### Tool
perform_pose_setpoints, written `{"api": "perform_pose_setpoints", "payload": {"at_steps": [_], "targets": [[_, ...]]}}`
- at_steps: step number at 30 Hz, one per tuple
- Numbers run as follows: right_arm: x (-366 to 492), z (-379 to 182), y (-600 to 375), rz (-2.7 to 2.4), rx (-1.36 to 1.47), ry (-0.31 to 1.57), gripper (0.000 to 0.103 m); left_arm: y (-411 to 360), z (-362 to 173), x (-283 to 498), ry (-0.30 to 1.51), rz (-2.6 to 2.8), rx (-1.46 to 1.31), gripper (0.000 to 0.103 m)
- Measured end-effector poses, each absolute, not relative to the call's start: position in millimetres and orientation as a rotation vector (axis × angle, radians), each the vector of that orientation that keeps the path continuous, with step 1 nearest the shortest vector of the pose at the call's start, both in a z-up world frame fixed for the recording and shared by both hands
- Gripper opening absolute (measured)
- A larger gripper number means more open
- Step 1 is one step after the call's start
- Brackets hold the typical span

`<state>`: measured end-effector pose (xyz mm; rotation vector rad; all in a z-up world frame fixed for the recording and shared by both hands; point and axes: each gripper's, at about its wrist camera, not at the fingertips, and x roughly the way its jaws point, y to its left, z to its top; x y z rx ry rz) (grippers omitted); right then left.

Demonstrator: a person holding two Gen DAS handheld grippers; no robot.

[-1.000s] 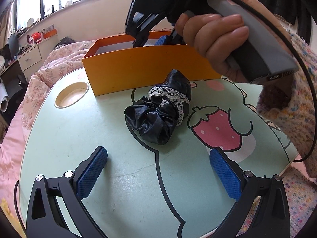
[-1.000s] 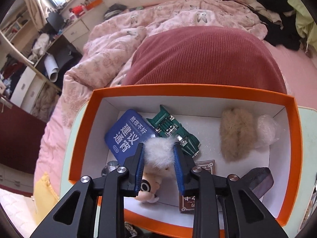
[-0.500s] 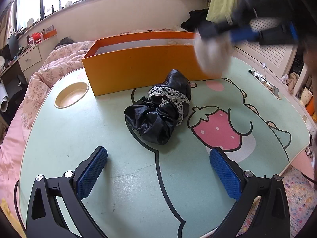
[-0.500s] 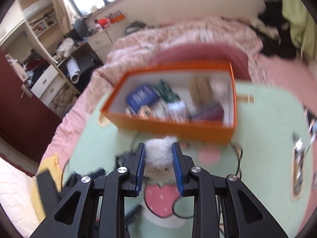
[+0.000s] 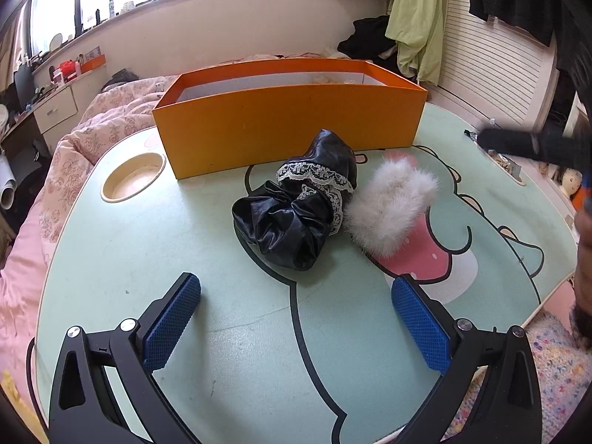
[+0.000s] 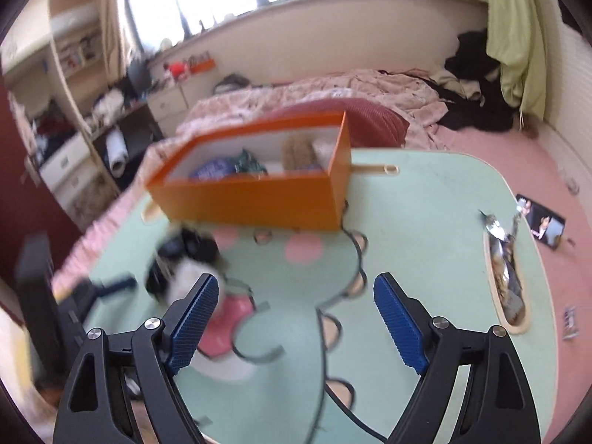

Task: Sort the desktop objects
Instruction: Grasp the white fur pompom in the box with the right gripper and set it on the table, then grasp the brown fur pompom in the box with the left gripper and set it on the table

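Releasing step just done: right gripper (image 6: pixel 292 318) fingers just sprung apart, nothing between; white fluffy piece (image 5: pixel 392 211) on surface (image 5: pixel 148 244), touching black scrunchie (image 5: pixel 299 211). Left gripper (image 5: pixel 296 318) fingers apart, empty. Next: probably another pick from orange box (image 5: pixel 288 125).

On the counter (image 5: pixel 155 259) the box (image 5: pixel 288 125) stands at the far side — a cup hollow (image 5: pixel 133 177) to its left. Before the box lies the scrunchie (image 5: pixel 299 214), the fluffy puff (image 5: pixel 392 207) touching its right side.
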<state>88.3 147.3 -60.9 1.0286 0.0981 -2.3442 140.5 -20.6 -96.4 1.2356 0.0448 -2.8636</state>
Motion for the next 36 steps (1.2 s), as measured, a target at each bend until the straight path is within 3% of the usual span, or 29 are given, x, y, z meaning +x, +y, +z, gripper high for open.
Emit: {"api": "perform_pose_setpoints", "payload": {"at_steps": [3,6,9,15,17,19,22,24,26,29,34,36], "targets": [[94.3,-93.9,146.8,-2.35,1.082,0.201,0.086,-21.7,-95.7,138.2,0.046,-2.862,1.237,0.103],[99.7,-103.8,132.1,-2.387,1.07,0.321,0.101,-22.2,-94.7,137.8,0.035,-2.861,1.247,0.103],[100.6,-103.9,126.9,-2.373,1.074,0.332,0.103,-27.4,-91.2,133.2,0.055,-2.849,1.291,0.103],[98.7,-104.2,129.0,-2.372,1.071,0.32,0.103,-49.4,-23.0,96.4,0.408,-2.869,1.179,0.103],[100.9,-106.8,134.5,-2.372,1.07,0.316,0.103,-42.1,0.5,65.4,0.409,-2.915,1.201,0.103],[100.8,-106.6,133.9,-2.372,1.069,0.315,0.103,-27.2,14.5,21.1,0.318,-2.912,1.269,0.097],[99.8,-105.4,134.2,-2.371,1.065,0.313,0.103,-15.8,7.3,-41.4,0.321,-2.837,1.472,0.08],[99.3,-104.9,134.2,-2.37,1.063,0.311,0.103,-16.3,-7.4,-71.1,0.339,-2.741,1.572,0.062],[99.5,-104.4,135.5,-2.369,1.06,0.307,0.103,-17.6,-24.1,-92.0,0.363,-2.656,1.645,0.051],[100.3,-103.9,137.9,-2.367,1.055,0.299,0.103,-17.5,-43.1,-111.6,0.424,-2.588,1.693,0.049],[100.8,-102.0,137.5,-2.367,1.052,0.298,0.103,-5.4,-65.4,-132.5,0.333,-2.511,1.744,0.048],[101.5,-101.6,137.9,-2.367,1.051,0.295,0.103,-3.7,-64.9,-137.7,0.28,-2.505,1.72,0.026]]}}
